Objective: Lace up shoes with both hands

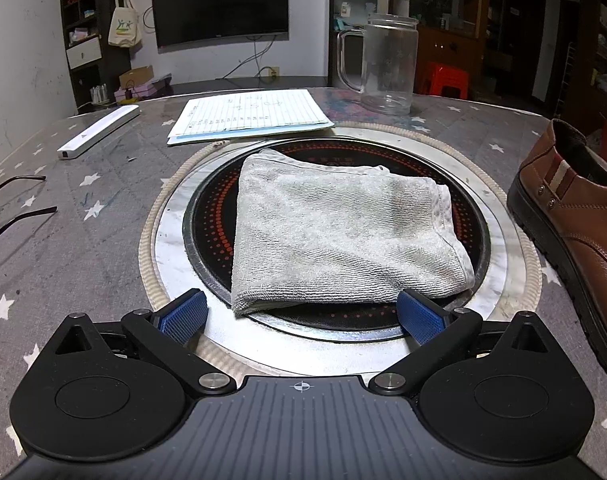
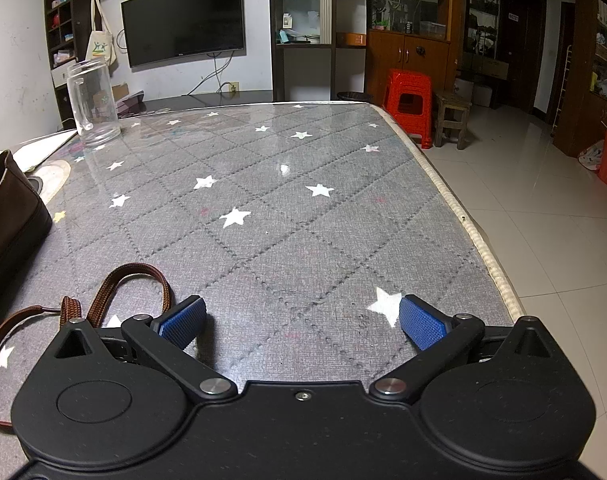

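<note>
A brown leather shoe (image 1: pixel 575 224) stands on the table at the right edge of the left wrist view; its heel shows at the left edge of the right wrist view (image 2: pixel 7 216). A brown shoelace (image 2: pixel 103 296) lies looped on the table, just left of my right gripper's left finger. My left gripper (image 1: pixel 301 314) is open and empty, low over a folded grey towel (image 1: pixel 343 240). My right gripper (image 2: pixel 303 322) is open and empty above the starred table cover (image 2: pixel 283 220).
The towel lies on a round black hob (image 1: pixel 207 216) set in the table. A glass mug (image 1: pixel 387 64), lined paper (image 1: pixel 251 114), a white bar (image 1: pixel 97 132) and glasses arms (image 1: pixel 19 200) lie farther off. The table's right edge (image 2: pixel 475 236) drops to a tiled floor.
</note>
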Tool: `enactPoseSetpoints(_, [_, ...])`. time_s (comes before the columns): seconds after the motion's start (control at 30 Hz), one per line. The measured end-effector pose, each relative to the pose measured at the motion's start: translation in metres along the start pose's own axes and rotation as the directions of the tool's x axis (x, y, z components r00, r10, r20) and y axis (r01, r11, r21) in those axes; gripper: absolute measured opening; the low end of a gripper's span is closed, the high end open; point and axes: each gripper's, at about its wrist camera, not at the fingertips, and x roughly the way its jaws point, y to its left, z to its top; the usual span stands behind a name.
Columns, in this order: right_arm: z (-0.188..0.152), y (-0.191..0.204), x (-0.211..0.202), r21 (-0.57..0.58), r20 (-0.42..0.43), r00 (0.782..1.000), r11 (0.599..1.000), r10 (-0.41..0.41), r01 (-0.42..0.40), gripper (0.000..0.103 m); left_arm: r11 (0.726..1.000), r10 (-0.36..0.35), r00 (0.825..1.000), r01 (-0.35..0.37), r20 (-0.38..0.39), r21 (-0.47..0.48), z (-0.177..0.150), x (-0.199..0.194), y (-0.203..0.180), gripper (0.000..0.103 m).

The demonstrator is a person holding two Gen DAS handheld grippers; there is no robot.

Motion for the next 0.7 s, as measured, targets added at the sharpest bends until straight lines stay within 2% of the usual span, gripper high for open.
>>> enactPoseSetpoints(0.7, [-0.0001, -0.0060, -0.0029, 0.000, 0.000, 1.000, 1.000, -0.001, 0.001, 0.103, 1.000, 0.000, 1.000, 0.000, 0.001, 0.000, -0.0012, 0.0001, 0.0000, 0.102])
